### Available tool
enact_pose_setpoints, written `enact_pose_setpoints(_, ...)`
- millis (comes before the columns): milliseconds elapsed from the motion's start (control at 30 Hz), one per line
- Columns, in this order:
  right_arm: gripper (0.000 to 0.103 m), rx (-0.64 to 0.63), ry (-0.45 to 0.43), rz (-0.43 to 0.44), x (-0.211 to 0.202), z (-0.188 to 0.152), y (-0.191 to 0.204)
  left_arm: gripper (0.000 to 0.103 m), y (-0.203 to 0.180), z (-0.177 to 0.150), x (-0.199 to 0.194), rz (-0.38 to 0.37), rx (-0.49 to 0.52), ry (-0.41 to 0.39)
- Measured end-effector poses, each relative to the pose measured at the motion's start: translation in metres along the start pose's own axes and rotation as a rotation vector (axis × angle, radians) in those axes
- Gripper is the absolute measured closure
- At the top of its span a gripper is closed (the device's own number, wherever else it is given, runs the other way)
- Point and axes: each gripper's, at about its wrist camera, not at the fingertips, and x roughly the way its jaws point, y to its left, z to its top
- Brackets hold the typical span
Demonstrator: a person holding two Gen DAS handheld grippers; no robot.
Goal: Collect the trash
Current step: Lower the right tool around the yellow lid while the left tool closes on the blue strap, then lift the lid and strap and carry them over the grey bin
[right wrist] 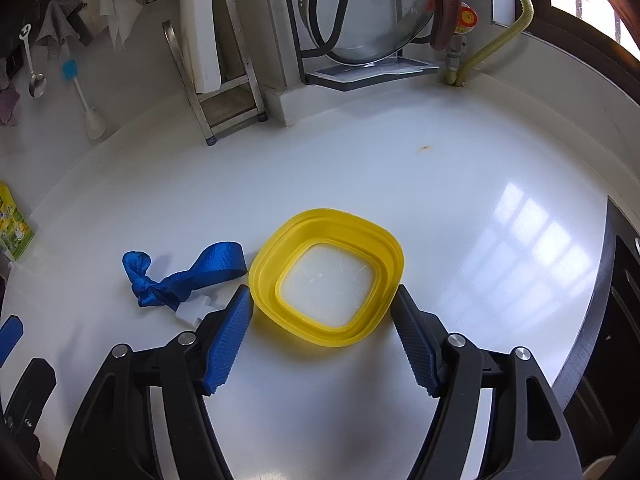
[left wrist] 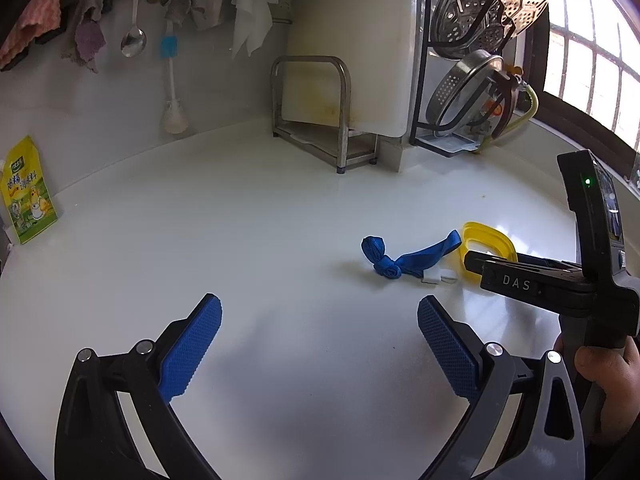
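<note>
right gripper point(right wrist: 322, 322) jaws spread wide astride yellow collapsible bowl point(right wrist: 326, 276), mid-surface | left gripper point(left wrist: 320, 352) jaws apart, empty | risk: soft bowl walls fold, pop free | blue ribbon point(right wrist: 180, 274) just beside bowl may snag left pad

The table point(right wrist: 460, 208) is white, smooth and glossy, with window light mirrored at the right of the frame. The yellow collapsible bowl point(right wrist: 326, 236) looks like smooth plastic. The blue strap point(right wrist: 188, 276) is woven cloth with a slight sheen. The finger pads point(right wrist: 226, 344) of the right hand-held gripper point(right wrist: 322, 340) are blue, ribbed and matt. The steamer basket point(left wrist: 516, 0) at upper right is shiny perforated metal.
</note>
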Motion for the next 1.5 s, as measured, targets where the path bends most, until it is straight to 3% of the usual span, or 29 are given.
enact_pose_setpoints(300, 0.035, 0.077, -0.058, 0.003, -0.026, -0.008, -0.032, 0.006, -0.018, 0.006, 0.019, -0.023, -0.013, 0.051)
enact_pose_setpoints(533, 0.035, 0.135, -0.097, 0.004, -0.037, -0.004, -0.059, 0.006, -0.047, 0.015, 0.042, 0.007, 0.005, 0.072)
enact_pose_setpoints(733, 0.035, 0.196, -0.107, 0.048, -0.040, -0.004, -0.075, 0.006, -0.070, 0.021, 0.071, -0.021, -0.008, 0.153)
enact_pose_setpoints(933, 0.035, 0.224, -0.121, 0.066, -0.042, -0.002, -0.082, 0.006, -0.079, 0.030, 0.090, 0.058, 0.005, 0.172)
enact_pose_setpoints(1167, 0.035, 0.222, -0.119, 0.071, -0.041, -0.002, -0.080, 0.008, -0.077, 0.034, 0.105, 0.099, 0.000, 0.217)
enact_pose_setpoints(1333, 0.035, 0.219, -0.121, 0.071, -0.042, -0.002, -0.079, 0.038, -0.080, 0.035, 0.109, 0.085, 0.012, 0.222)
enact_pose_setpoints(1467, 0.035, 0.213, -0.120, 0.070, -0.041, -0.002, -0.077, 0.081, -0.078, 0.034, 0.105, 0.025, -0.002, 0.206)
enact_pose_setpoints(1500, 0.035, 0.208, -0.121, 0.068, -0.041, -0.002, -0.076, 0.083, -0.078, 0.034, 0.104, 0.015, -0.006, 0.203)
